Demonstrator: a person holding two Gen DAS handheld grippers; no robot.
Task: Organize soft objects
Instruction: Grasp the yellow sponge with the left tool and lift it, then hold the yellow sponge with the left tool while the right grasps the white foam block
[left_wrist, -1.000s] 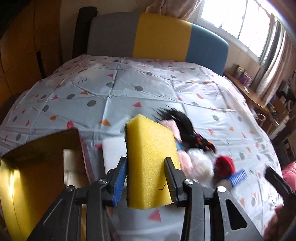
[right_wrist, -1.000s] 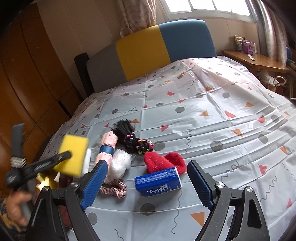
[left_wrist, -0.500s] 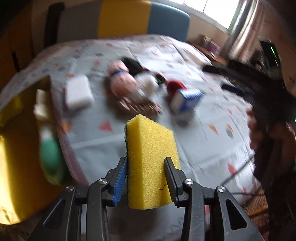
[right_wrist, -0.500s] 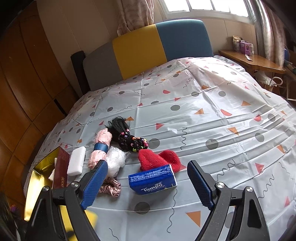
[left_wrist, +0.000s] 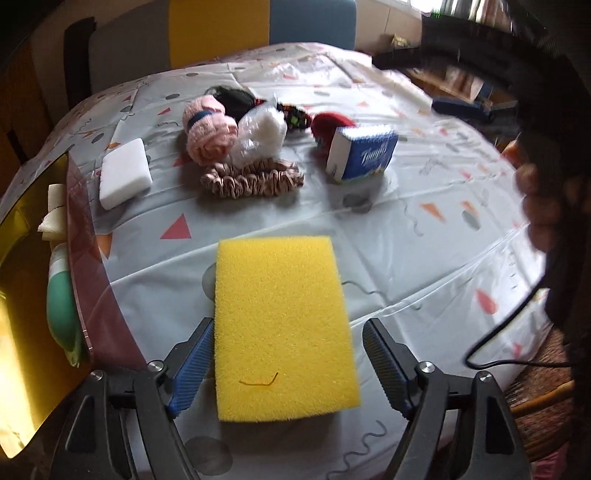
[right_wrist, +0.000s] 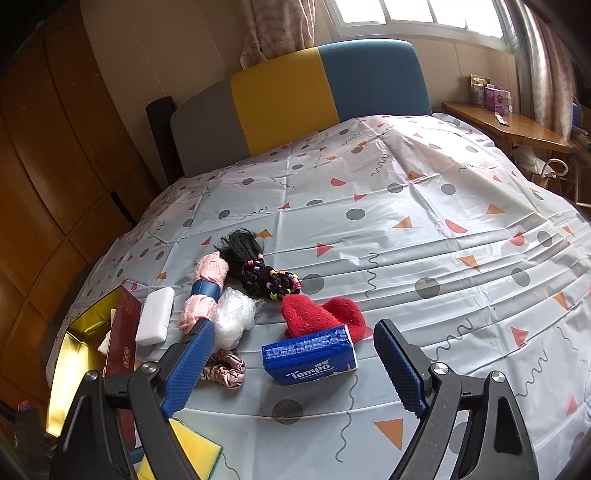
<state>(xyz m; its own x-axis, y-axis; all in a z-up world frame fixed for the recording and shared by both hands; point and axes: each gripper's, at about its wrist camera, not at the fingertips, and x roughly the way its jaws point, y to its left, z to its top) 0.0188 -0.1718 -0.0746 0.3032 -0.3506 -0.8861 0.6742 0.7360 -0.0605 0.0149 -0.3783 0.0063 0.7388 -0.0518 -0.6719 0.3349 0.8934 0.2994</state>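
Observation:
A yellow sponge (left_wrist: 277, 288) lies flat on the patterned bed sheet (left_wrist: 406, 258), near its front edge. My left gripper (left_wrist: 289, 326) hangs over the sponge with its jaws opening. The sponge is between the blue pads, and the right pad stands clear of it. The right wrist view catches a corner of the sponge (right_wrist: 195, 446) at the bottom left. My right gripper (right_wrist: 293, 326) is open and empty above a blue Tempo tissue pack (right_wrist: 310, 354). A pink towel roll (left_wrist: 208, 133), a white bagged bundle (left_wrist: 260, 136), a pink scrunchie (left_wrist: 253, 179) and a red woolly item (right_wrist: 321, 315) lie beyond.
A gold box (left_wrist: 22, 295) with a dark red lid (left_wrist: 88, 258) sits at the bed's left edge, with a green thing and a white thing inside. A white block (left_wrist: 123, 173) lies beside it. Black hair ties (right_wrist: 266, 277) sit behind the towel. A person's hand (left_wrist: 539, 210) is at right.
My left gripper swung down and towards the bed's near edge. Its jaws came apart, and the sponge that stood upright in them now lies flat. The right gripper kept still.

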